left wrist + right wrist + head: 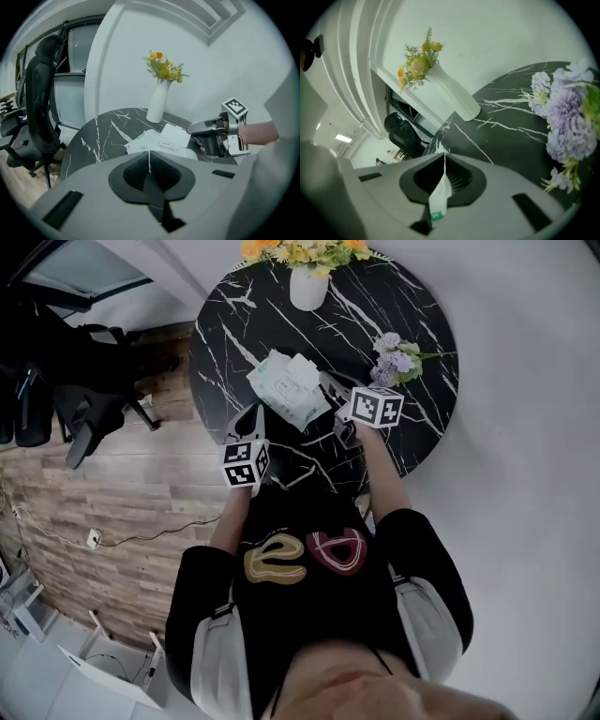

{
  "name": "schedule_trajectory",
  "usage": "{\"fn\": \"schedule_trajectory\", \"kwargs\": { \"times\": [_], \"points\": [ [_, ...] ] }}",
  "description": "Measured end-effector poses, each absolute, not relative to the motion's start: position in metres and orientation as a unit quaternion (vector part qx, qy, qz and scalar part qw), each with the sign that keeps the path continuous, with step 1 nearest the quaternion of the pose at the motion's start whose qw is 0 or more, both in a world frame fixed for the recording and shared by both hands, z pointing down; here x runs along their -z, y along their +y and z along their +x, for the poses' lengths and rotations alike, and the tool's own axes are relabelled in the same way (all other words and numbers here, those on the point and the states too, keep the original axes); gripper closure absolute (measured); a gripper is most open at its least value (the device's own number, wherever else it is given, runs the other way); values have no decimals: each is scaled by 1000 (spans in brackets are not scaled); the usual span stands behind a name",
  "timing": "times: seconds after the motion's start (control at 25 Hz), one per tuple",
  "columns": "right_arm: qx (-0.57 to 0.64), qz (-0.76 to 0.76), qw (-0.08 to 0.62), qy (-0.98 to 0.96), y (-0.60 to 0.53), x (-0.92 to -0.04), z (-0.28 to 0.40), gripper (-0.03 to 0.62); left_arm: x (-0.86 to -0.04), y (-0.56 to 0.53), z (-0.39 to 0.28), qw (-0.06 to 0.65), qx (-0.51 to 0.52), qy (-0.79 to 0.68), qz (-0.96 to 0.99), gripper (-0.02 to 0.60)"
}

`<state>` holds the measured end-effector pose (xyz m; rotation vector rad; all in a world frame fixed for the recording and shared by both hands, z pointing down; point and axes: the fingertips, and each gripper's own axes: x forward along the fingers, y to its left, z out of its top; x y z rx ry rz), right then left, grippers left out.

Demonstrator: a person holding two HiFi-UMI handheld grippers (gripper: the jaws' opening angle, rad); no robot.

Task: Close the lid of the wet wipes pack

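The wet wipes pack (289, 390) lies on the tabletop (234, 324), on the person's side of the white vase (307, 285). Its long axis slants away from the vase toward the right gripper (328, 385). That gripper's jaws pinch a thin white flap (439, 190) with green print, probably the pack's edge. The left gripper (247, 423), jaws pressed together on nothing, sits farther from the vase, with the pack straight ahead. Only the left gripper view shows the lid (174, 137), seemingly raised.
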<state>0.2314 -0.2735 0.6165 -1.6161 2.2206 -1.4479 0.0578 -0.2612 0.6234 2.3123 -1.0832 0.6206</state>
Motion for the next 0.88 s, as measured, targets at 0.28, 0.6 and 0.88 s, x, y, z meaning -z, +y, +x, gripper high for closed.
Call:
{"fn": "schedule_trajectory", "kwargs": {
  "times": [0.28, 0.6, 0.88],
  "points": [
    [437, -513, -2, 739, -272, -605, 222, 576, -621, -259, 59, 253, -224, -396, 854, 560],
    [401, -496, -33, 769, -265, -594, 203, 576, -617, -256, 59, 251, -217, -395, 856, 560],
    [386, -488, -45, 782, -257, -590, 188, 574, -615, -252, 54, 250, -214, -401, 855, 560]
  ]
}}
